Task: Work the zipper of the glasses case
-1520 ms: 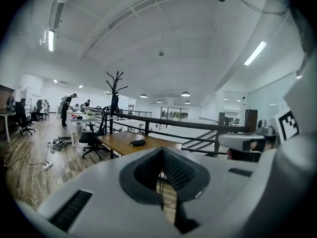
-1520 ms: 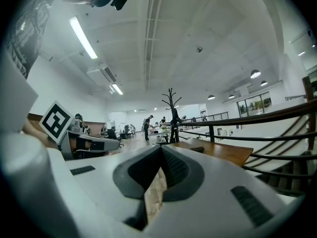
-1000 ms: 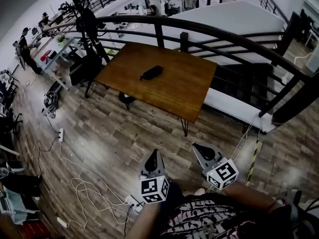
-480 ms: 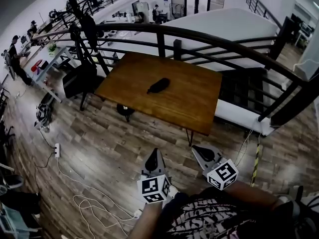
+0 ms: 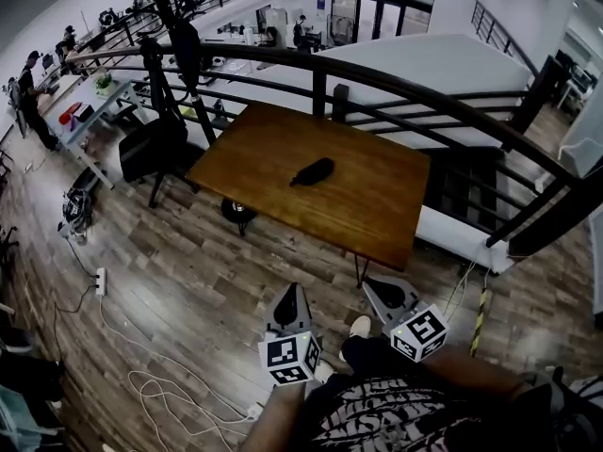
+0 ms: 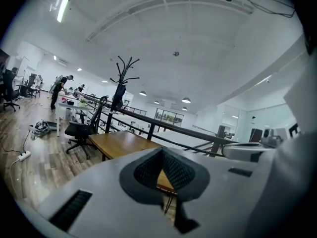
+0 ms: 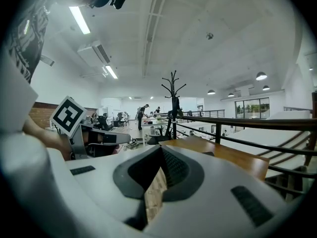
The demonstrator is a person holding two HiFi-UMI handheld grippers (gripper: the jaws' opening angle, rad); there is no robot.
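The glasses case (image 5: 313, 170), a dark oblong pouch, is lying at a slant near the middle of the wooden table (image 5: 386, 210), with bare wood showing on every side of it. The table is standing on thin metal legs (image 5: 359, 269) on the plank floor (image 5: 207, 262), its far side just in front of a dark curved railing (image 5: 319, 88), beyond which a white wall (image 5: 452, 55) is sloping away. At the table's left end a black office chair (image 5: 151, 149) is standing, with a dark coat stand (image 5: 186, 45) behind it. Farther left, a person (image 5: 24, 92) is bending over a cluttered desk (image 5: 80, 111). Between the table and the person holding the grippers, a stretch of floor is lying open, with a white power strip (image 5: 99, 281) and loose cables (image 5: 170, 384) trailing off to the left and a yellow-and-black striped post (image 5: 479, 320) standing to the right. The left gripper (image 5: 289, 298) and the right gripper (image 5: 386, 290) are hanging low and side by side, well short of the table, above the person's shoe (image 5: 359, 326), both pointing toward the case. Each gripper's own view is showing its jaws clenched tip to tip, with only the table and floor showing through the gap below the tips.
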